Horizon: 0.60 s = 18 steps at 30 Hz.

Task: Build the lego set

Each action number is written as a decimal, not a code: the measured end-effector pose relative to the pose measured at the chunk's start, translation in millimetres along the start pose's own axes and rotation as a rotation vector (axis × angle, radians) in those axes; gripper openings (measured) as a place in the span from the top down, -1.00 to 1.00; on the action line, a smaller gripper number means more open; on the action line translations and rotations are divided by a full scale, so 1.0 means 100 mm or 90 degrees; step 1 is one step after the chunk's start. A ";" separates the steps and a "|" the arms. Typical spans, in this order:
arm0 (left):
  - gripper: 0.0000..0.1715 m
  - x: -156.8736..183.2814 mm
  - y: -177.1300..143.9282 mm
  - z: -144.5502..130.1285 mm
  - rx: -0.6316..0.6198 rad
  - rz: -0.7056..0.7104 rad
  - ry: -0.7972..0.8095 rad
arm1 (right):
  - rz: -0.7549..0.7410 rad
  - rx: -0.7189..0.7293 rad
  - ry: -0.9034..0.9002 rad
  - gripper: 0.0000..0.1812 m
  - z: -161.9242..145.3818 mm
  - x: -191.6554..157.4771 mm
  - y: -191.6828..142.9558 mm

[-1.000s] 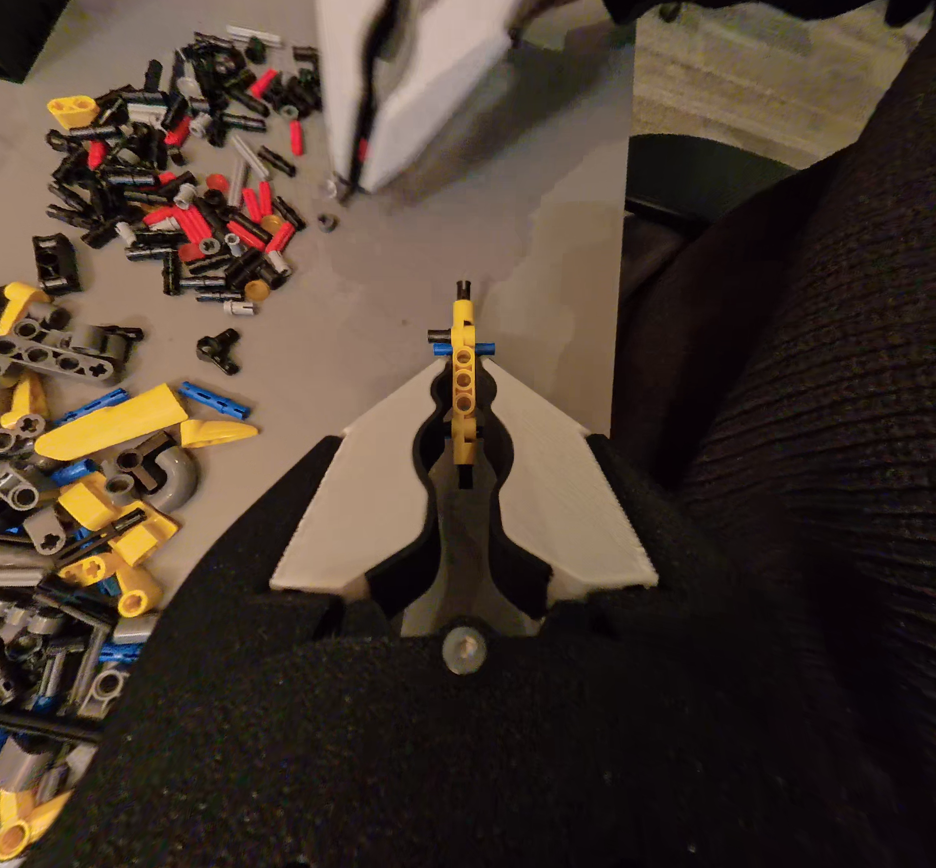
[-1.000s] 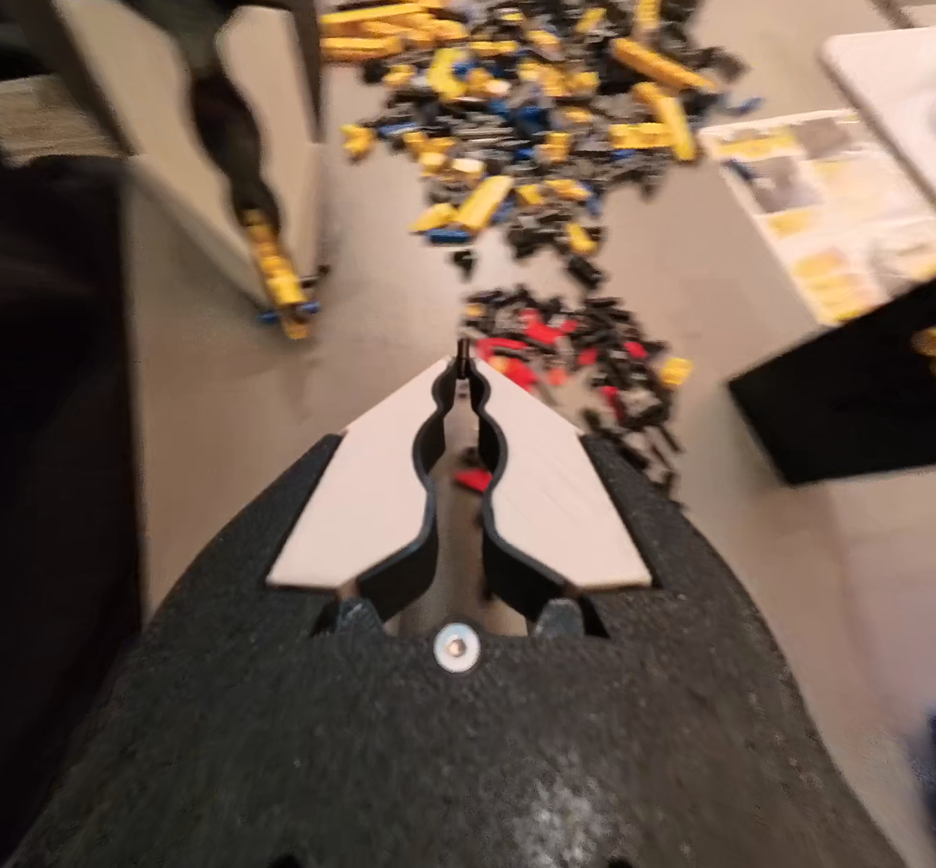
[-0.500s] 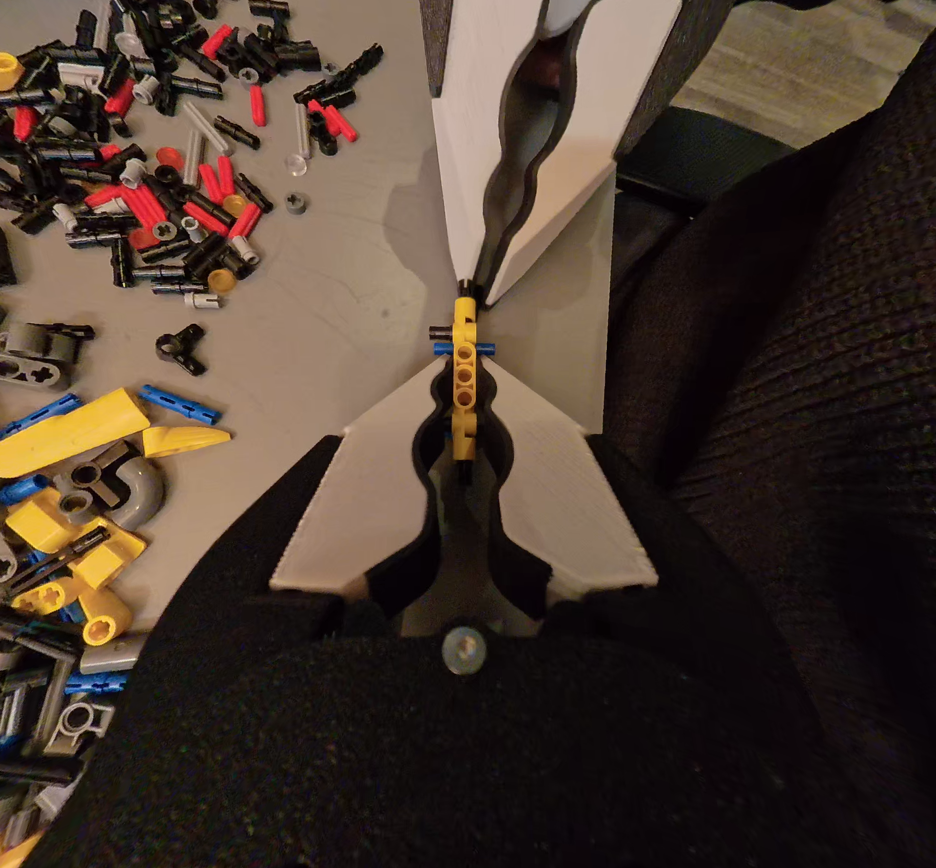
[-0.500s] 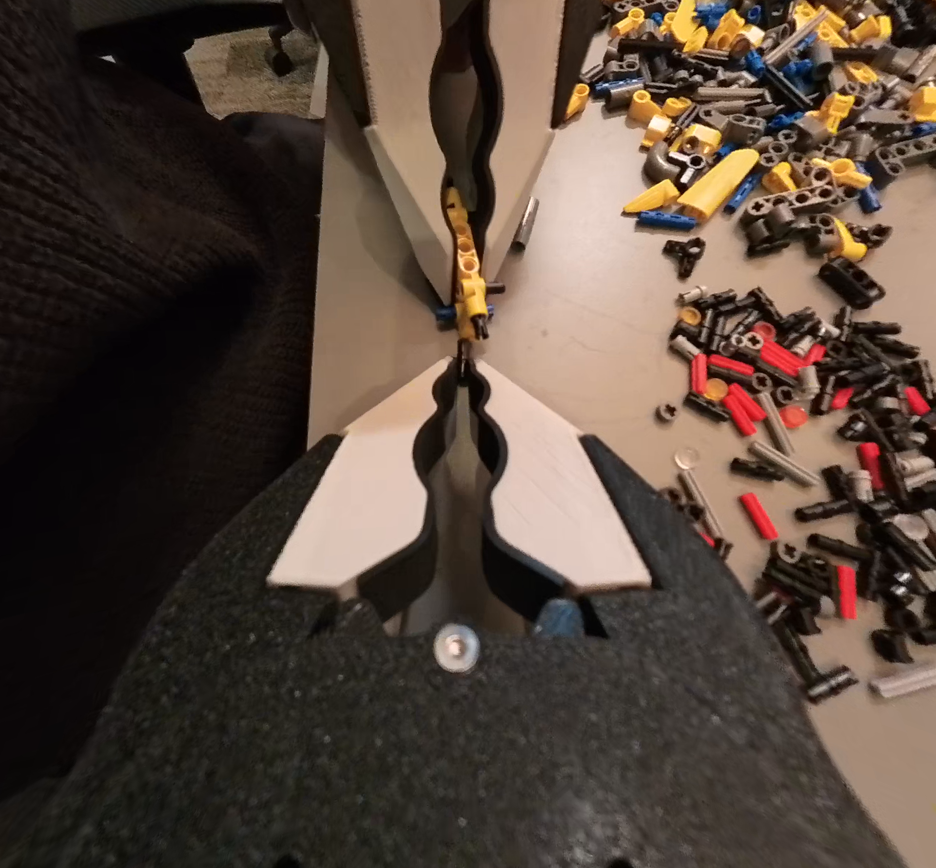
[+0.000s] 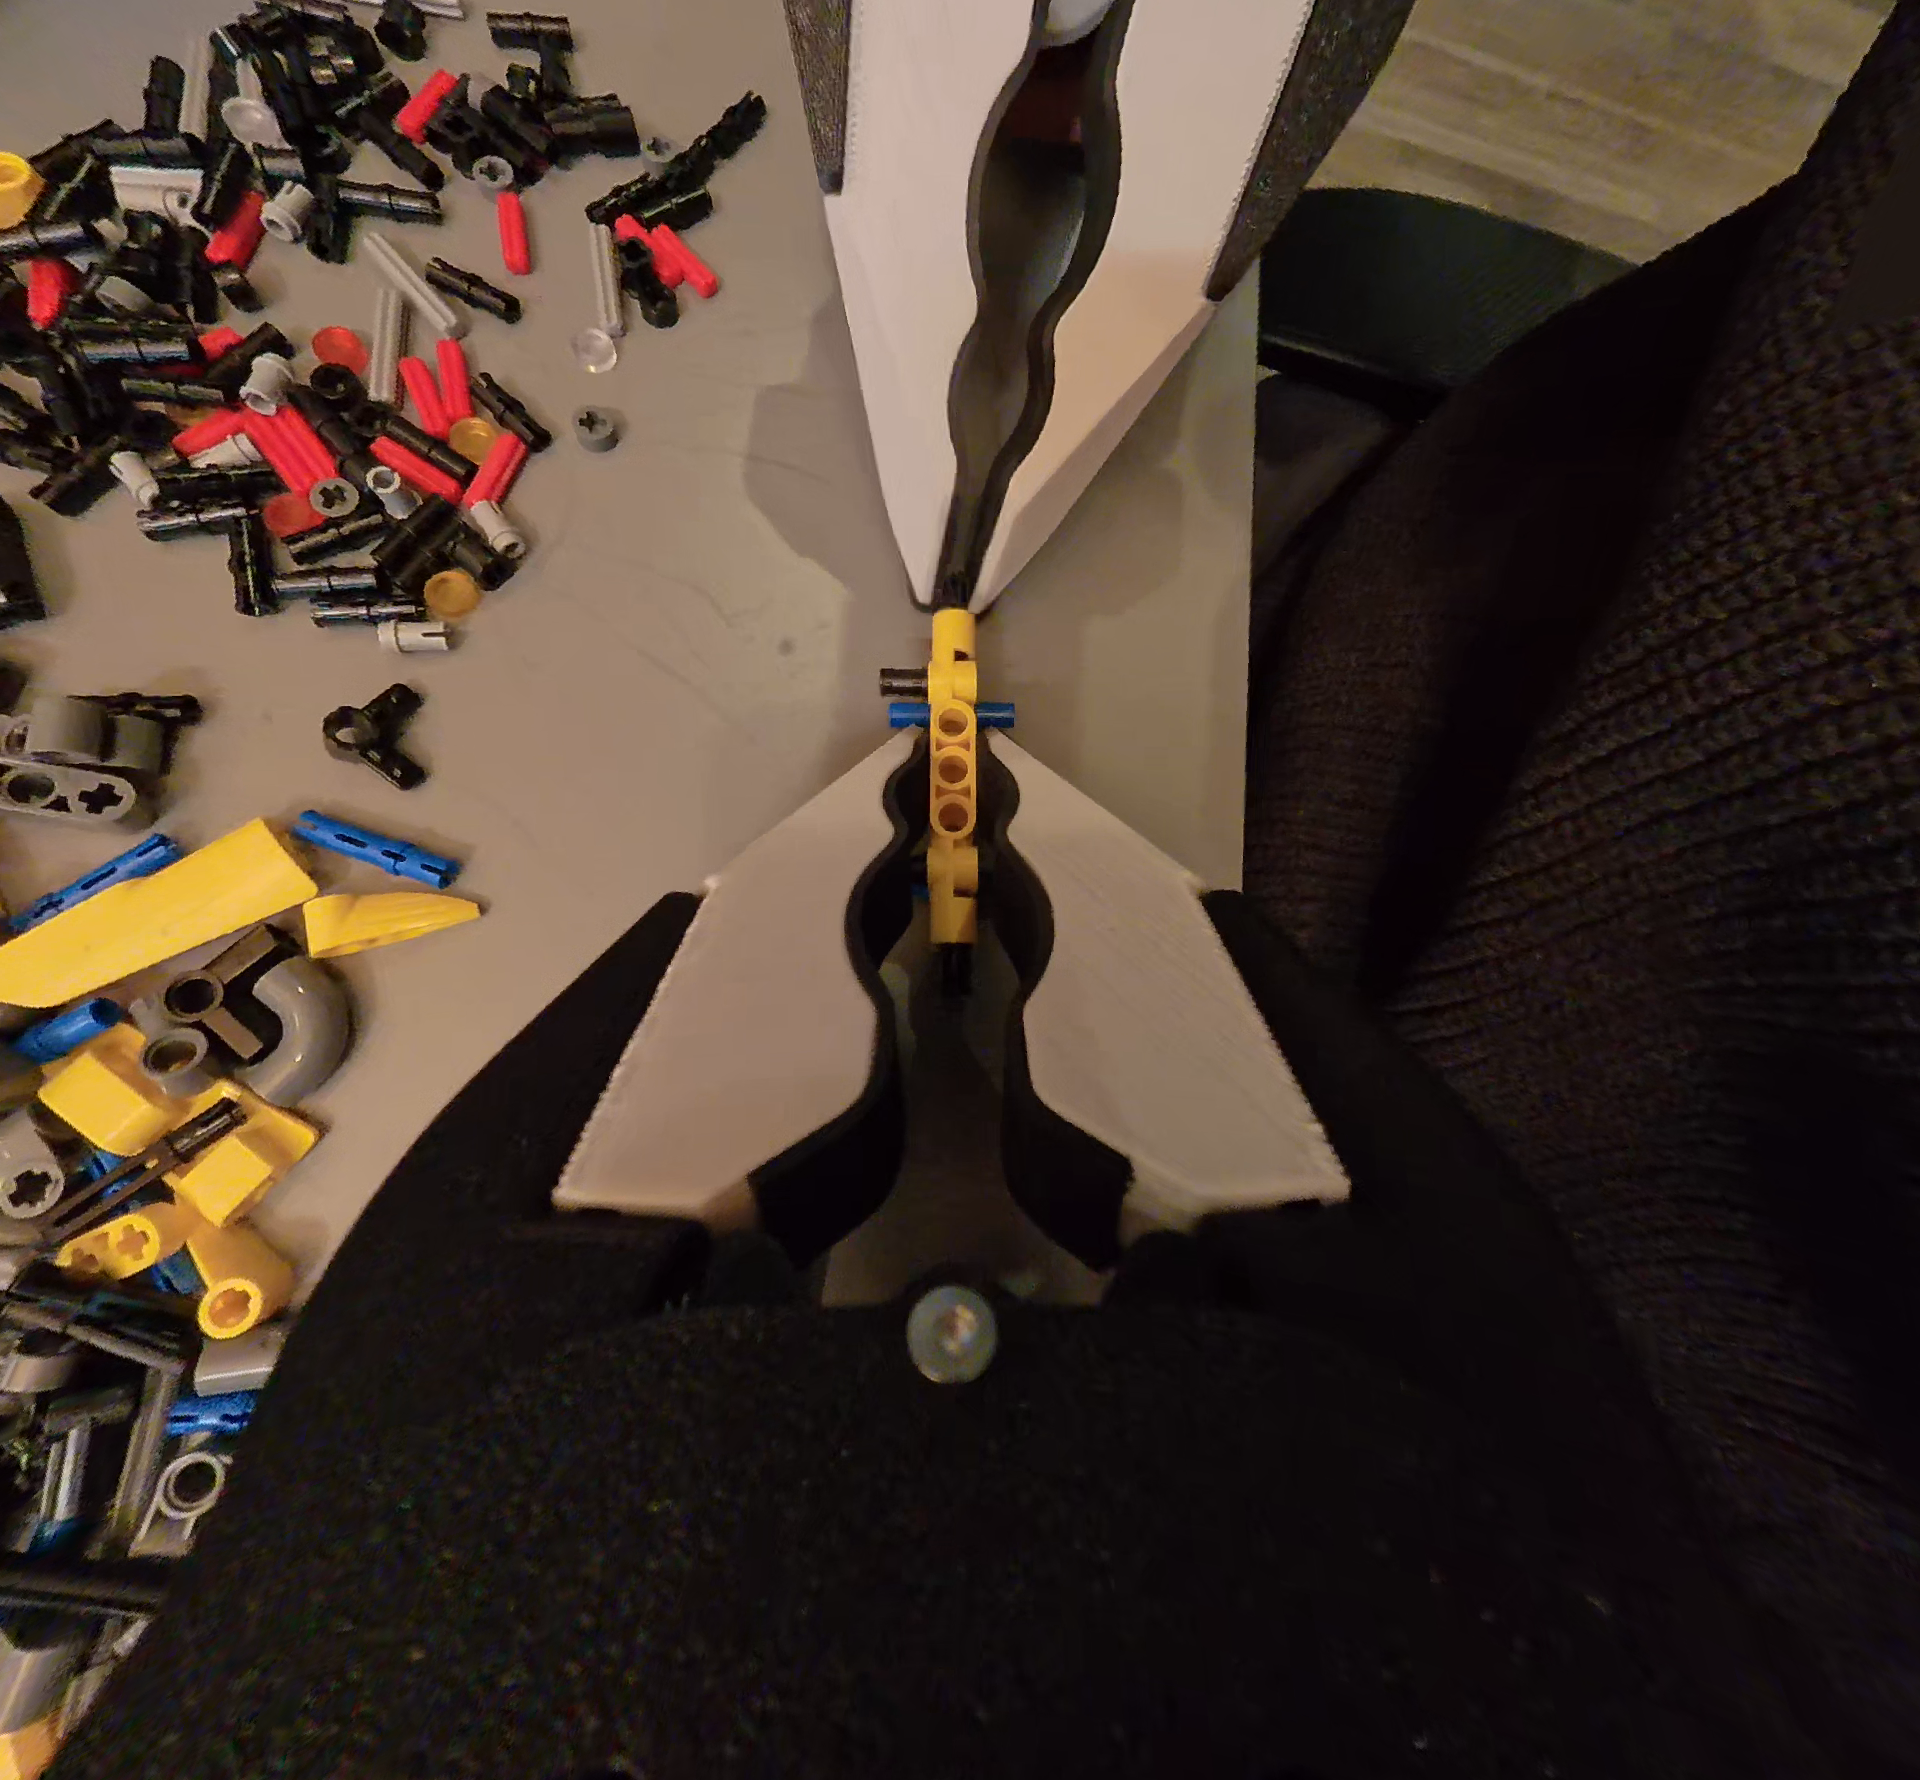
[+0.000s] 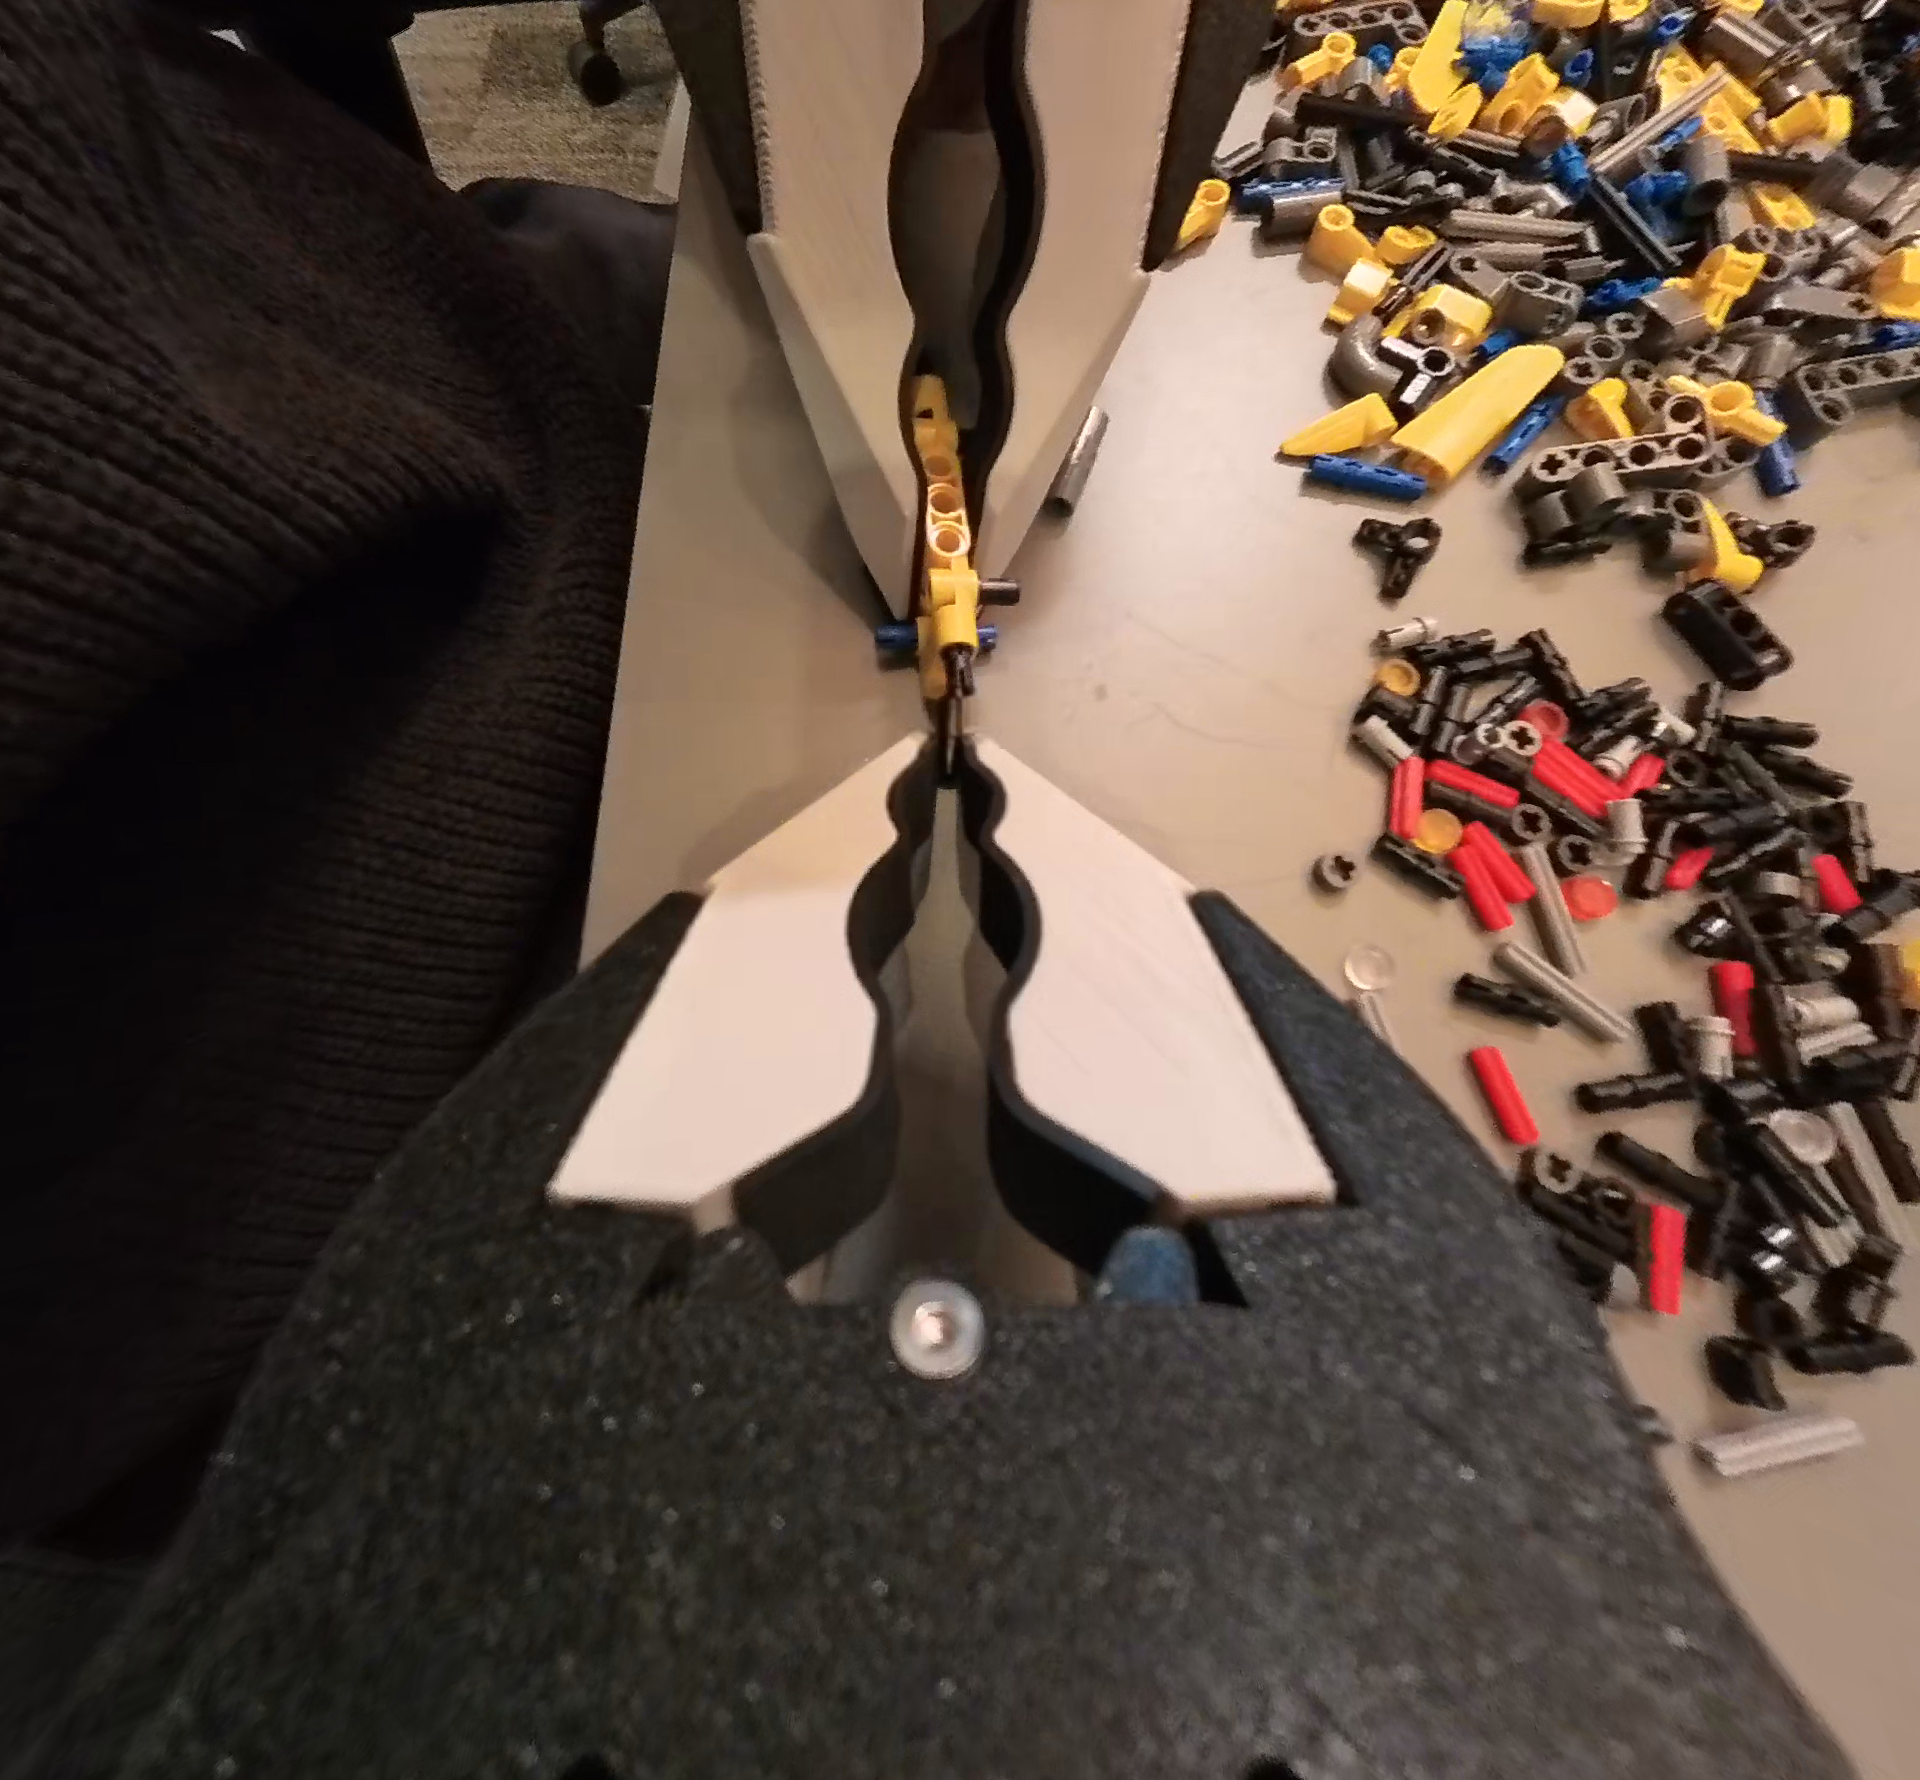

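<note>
My left gripper [image 5: 951, 738] is shut on a yellow beam with holes [image 5: 951, 780], held above the grey table [image 5: 675, 691] near its edge. A blue pin [image 5: 902, 714] crosses the beam just past my fingertips, and a black pin [image 5: 902, 681] sticks out to one side. My right gripper [image 6: 948, 756] is shut on a thin black pin [image 6: 952, 728]. It faces the left gripper [image 6: 940, 603] tip to tip. The pin's end meets the free end of the yellow beam [image 6: 943, 525]. In the left wrist view the right gripper [image 5: 951, 600] comes down from the top.
A pile of black, red and grey pins [image 5: 312, 359] and a pile of yellow, grey and blue parts [image 5: 135, 1055] lie on the table beside the grippers. A small black connector [image 5: 374, 733] lies alone. A person's dark knitted sleeve [image 5: 1610, 795] is just past the table edge. The grippers are tip to tip, or close to it. Left tips and right tips are each some 9 cm from the small black connector [image 5: 374, 733]. Seen from the right wrist view [image 6: 1405, 536] as well.
My right gripper swung from over the pin pile to face the left gripper, then closed the last gap, so its black pin now meets the beam's end. The left gripper held still.
</note>
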State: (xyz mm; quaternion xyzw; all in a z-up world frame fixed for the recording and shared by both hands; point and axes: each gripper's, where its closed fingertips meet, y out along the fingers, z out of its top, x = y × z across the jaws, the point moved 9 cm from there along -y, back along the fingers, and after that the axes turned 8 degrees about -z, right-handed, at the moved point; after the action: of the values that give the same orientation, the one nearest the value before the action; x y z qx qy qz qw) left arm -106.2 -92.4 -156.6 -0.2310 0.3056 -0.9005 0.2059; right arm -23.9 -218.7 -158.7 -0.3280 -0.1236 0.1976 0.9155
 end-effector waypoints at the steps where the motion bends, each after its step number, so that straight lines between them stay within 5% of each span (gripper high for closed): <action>1: 0.92 0.00 0.00 0.00 0.000 -0.001 -0.001 | 0.003 0.002 0.000 0.96 0.00 0.00 0.00; 18: 0.92 -0.01 -0.01 0.00 0.000 -0.013 -0.003 | 0.093 0.005 -0.039 0.97 0.03 0.10 0.05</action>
State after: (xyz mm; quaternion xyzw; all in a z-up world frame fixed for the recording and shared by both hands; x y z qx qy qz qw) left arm -105.3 -91.2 -156.9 -0.2362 0.3029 -0.9020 0.1971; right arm -17.5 -209.2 -158.6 -0.3264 -0.1267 0.2743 0.8956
